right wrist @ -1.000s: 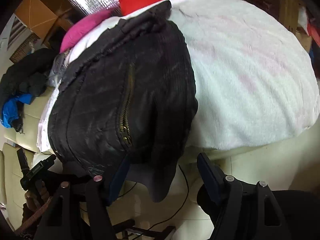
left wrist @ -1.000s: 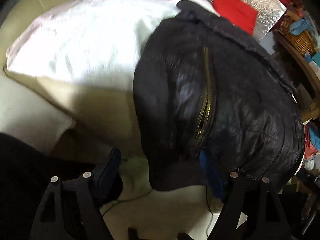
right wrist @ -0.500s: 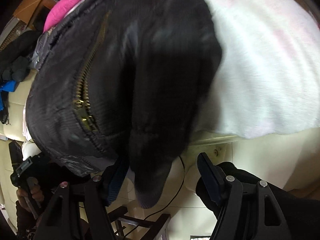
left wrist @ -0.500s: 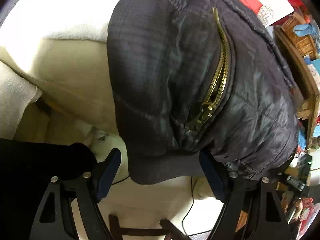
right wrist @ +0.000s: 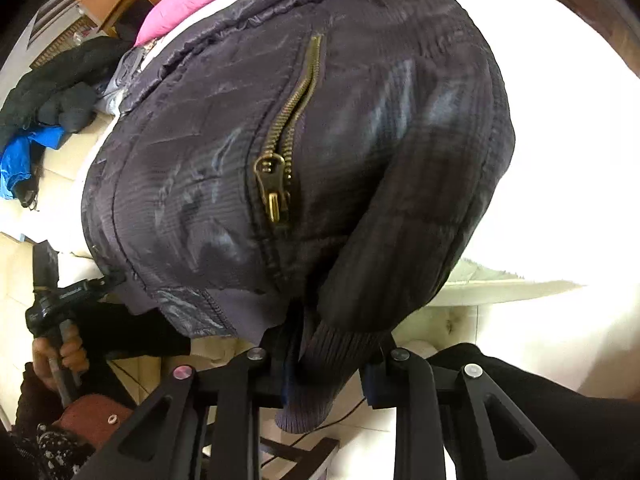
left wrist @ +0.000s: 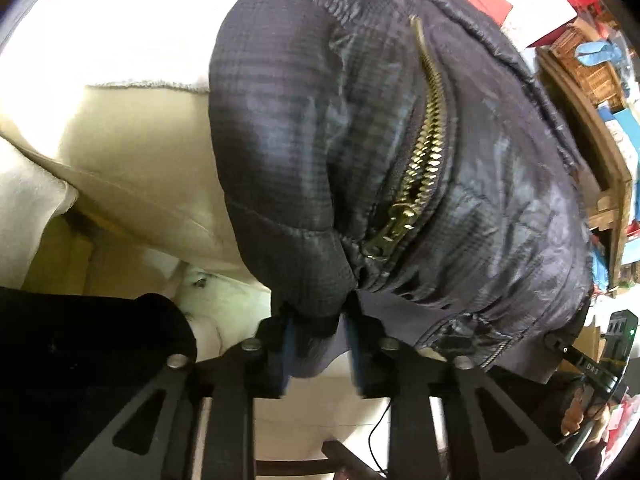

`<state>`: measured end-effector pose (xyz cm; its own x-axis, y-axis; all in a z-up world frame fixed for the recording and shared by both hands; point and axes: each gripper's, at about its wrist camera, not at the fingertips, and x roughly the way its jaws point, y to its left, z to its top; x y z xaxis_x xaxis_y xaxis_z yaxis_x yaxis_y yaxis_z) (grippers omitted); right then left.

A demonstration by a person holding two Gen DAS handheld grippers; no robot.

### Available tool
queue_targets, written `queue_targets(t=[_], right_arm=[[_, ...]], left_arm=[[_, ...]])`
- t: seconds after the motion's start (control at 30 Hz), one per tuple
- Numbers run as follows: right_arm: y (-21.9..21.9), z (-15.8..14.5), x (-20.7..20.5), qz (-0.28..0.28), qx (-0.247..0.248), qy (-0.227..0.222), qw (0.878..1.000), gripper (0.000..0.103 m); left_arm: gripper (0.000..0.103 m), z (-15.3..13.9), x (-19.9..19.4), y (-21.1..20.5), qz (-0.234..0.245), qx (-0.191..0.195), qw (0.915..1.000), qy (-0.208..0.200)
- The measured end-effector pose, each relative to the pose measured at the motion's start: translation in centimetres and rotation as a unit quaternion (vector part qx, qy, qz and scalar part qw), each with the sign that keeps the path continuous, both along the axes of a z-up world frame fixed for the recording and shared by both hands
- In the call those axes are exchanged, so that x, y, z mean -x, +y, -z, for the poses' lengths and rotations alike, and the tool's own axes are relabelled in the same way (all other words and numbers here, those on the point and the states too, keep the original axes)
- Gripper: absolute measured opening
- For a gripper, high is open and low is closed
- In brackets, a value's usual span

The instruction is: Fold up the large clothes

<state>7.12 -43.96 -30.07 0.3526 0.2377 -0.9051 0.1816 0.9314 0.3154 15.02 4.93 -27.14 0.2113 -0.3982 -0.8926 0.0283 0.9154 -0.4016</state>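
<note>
My left claw [left wrist: 318,330] is clamped on the ribbed cuff of a dark quilted jacket [left wrist: 400,152] lying on a white-covered bed [left wrist: 120,32]. My right claw [right wrist: 332,354] grips another cuff. A wicker basket [left wrist: 584,64] far right holds something blue, hard to identify.

Jacket [left wrist: 500,208] w/ slick shiny quilted cloth, brass-look metal zip [right wrist: 276,184], ribbed knit cuff [right wrist: 320,364].
</note>
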Motion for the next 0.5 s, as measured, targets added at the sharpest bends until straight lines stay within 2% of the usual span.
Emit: queue_targets(t=[0.03,0.07,0.1,0.13,0.2,0.23,0.27,0.3,0.33,0.37,0.4,0.5], right_arm=[[-0.3,0.7,-0.4,0.011,-0.006,0.017,1.000,0.029],[-0.5,1.5,-0.7,0.021,-0.013,0.034,0.999,0.032],[-0.8,2.3,-1.2,0.028,-0.019,0.052,0.998,0.053],[-0.9,3.0,-1.9,0.035,-0.021,0.063,0.997,0.080],[-0.9,3.8,-2.8,0.036,-0.016,0.065,0.997,0.082],[-0.7,4.1,-3.0,0.029,-0.014,0.058,0.998,0.080],[-0.2,3.8,-3.1,0.015,-0.011,0.042,0.999,0.075],[0.2,3.4,-3.0,0.000,-0.011,0.034,0.999,0.053],[0.5,3.0,-2.8,-0.007,-0.002,0.025,1.000,0.035],[1.0,1.8,-2.3,-0.017,0.021,0.004,1.000,0.031],[1.1,1.0,-1.8,-0.020,0.023,-0.006,1.000,0.024],[0.3,-1.5,0.1,-0.004,-0.019,-0.039,0.999,0.018]], left_arm=[[0.078,0.8,-0.3,-0.2,-0.002,-0.003,0.9999,0.013],[0.090,1.6,-0.4,-0.3,-0.006,-0.001,0.9994,0.035],[0.090,2.2,-0.5,-0.4,-0.007,0.004,0.9989,0.046],[0.090,2.7,-0.6,-0.5,-0.004,0.003,0.9984,0.057],[0.089,3.4,-0.9,-1.0,0.004,0.000,0.9981,0.061],[0.082,3.6,-0.9,-1.3,0.011,0.000,0.9983,0.057],[0.054,3.6,-0.8,-1.5,0.021,0.002,0.9983,0.055],[0.037,3.7,-0.6,-1.6,0.028,0.001,0.9980,0.056],[0.015,3.7,-0.4,-1.7,0.035,0.007,0.9977,0.057],[0.010,3.5,-0.2,-1.7,0.039,0.018,0.9975,0.057],[0.009,3.2,0.1,-1.6,0.042,0.020,0.9976,0.052],[0.008,1.2,1.4,-1.6,0.059,0.037,0.9971,0.030]])
